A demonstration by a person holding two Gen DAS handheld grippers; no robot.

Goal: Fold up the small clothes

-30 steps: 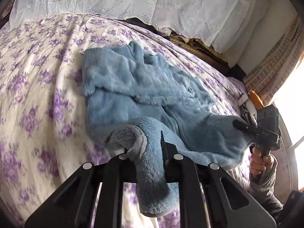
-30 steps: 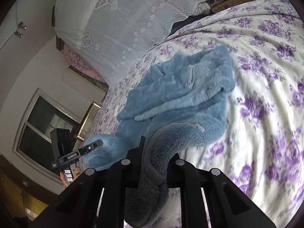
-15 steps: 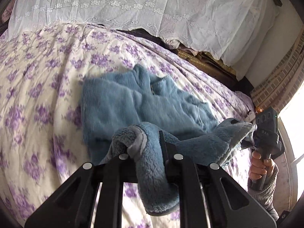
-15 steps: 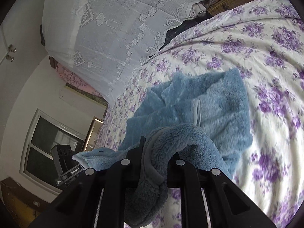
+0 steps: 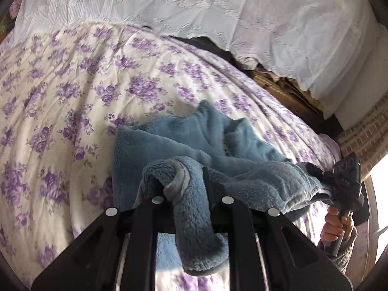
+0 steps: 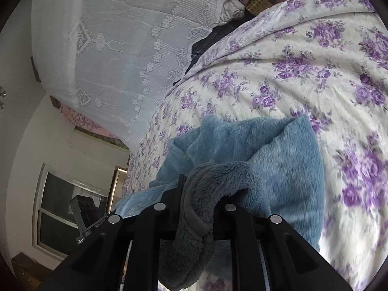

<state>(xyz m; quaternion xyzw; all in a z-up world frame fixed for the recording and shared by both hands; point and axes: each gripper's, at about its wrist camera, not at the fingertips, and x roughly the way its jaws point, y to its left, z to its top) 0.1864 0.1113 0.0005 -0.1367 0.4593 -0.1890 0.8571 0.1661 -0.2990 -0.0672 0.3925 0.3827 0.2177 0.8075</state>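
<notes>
Left wrist | my left gripper (image 5: pixel 191 184) and right gripper (image 5: pixel 322 177) at 3 o'clock both pinch the fleece garment (image 5: pixel 189 138) hem, lifted to fold over.

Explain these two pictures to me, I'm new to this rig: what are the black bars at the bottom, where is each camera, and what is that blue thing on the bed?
There is no robot here: a person holds a pair of hand-held tongs in each hand, and a small wide-angle camera sits on each, looking forward along its two fingers. The black bars at the bottom of each picture are those tongs seen from behind.

One picture comes from the left tongs, the other from the right tongs. In the left view you also see the right tongs from outside, with the person's hand on the handle.

On the flowered bedspread lies a fluffy blue garment. Both tongs are shut on its near edge, lifted off the bed, while the far part lies on the bedspread. A white lace cloth hangs behind the bed.
</notes>
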